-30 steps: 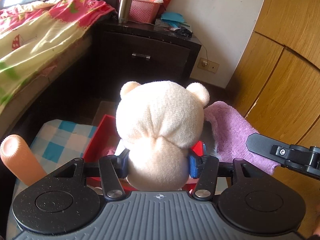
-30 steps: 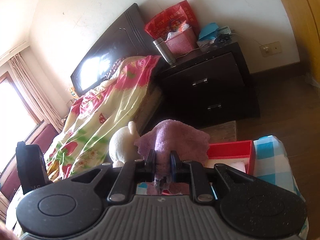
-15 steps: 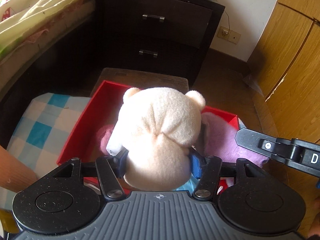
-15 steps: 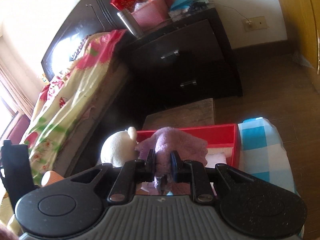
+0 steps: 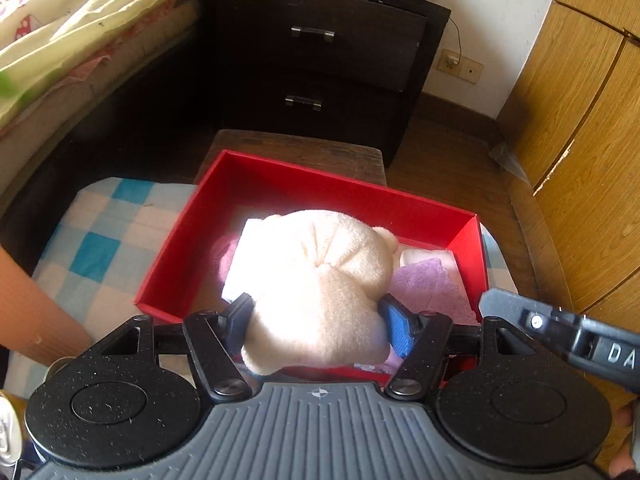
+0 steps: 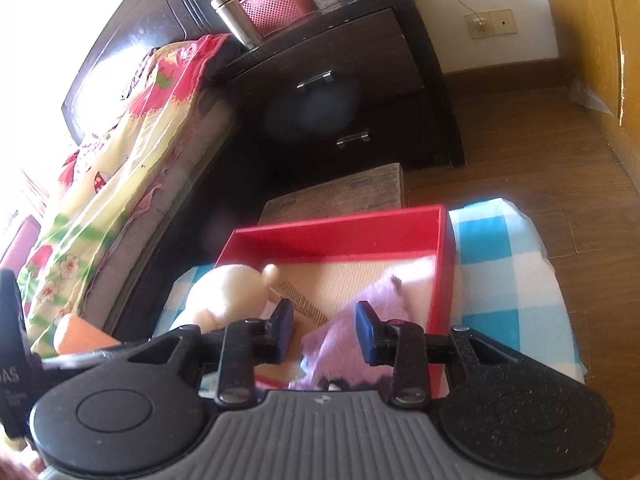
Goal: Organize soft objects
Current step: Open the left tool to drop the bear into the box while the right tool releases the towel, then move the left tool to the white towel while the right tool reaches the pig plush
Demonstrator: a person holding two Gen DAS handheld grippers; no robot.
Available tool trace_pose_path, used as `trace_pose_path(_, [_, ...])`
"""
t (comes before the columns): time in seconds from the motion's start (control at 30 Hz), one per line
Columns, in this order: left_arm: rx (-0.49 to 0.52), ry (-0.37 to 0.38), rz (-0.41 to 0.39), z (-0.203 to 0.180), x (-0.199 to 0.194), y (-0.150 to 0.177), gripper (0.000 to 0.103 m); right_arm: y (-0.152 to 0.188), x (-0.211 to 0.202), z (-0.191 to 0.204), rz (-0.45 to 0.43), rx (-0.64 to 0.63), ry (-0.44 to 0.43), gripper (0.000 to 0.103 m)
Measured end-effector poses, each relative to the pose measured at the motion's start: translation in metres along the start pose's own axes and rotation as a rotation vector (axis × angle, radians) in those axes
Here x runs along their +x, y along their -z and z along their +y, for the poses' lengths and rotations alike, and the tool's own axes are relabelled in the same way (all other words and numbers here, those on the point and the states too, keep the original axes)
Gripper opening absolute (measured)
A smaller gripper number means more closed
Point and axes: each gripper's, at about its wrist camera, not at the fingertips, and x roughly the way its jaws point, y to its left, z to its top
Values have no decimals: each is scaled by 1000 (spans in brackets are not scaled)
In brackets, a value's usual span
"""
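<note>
A cream teddy bear (image 5: 312,272) lies head-down in the red box (image 5: 340,192), with its back between the fingers of my left gripper (image 5: 318,322). Those jaws are opening and the pads stand at the bear's sides without squeezing it. Beside it in the box lies the purple cloth (image 5: 428,288). In the right wrist view my right gripper (image 6: 326,324) hangs over the near end of the red box (image 6: 340,240). Its jaws are opening, and the purple cloth (image 6: 344,344) lies loose between and below them. The teddy bear (image 6: 228,296) is at the left.
The box sits on a blue-and-white checked cushion (image 5: 100,248). A wooden stool (image 5: 300,152) stands behind it, then a dark nightstand (image 5: 320,60). A bed (image 5: 60,40) runs along the left and wooden wardrobe doors (image 5: 580,140) along the right. A person's forearm (image 5: 32,308) is at the left edge.
Both grippers came down to the red box. The right jaws parted and let go of the purple cloth. The left jaws widened and the bear tipped forward into the box.
</note>
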Motion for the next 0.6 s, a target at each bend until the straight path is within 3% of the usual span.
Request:
trace_pose_path(0.13, [-5,-15,-2,1,-3,1,69,11,-6,3,13,-4,4,13])
trace_pose_path(0.3, [7,-25,-2,-9,14,-6,57,19,-9,1,17,4,-18,13])
trace_pose_path(0.6, [-5,-6,-22,6,-5,1,73,31,-19,-8,3,-2,-60,18])
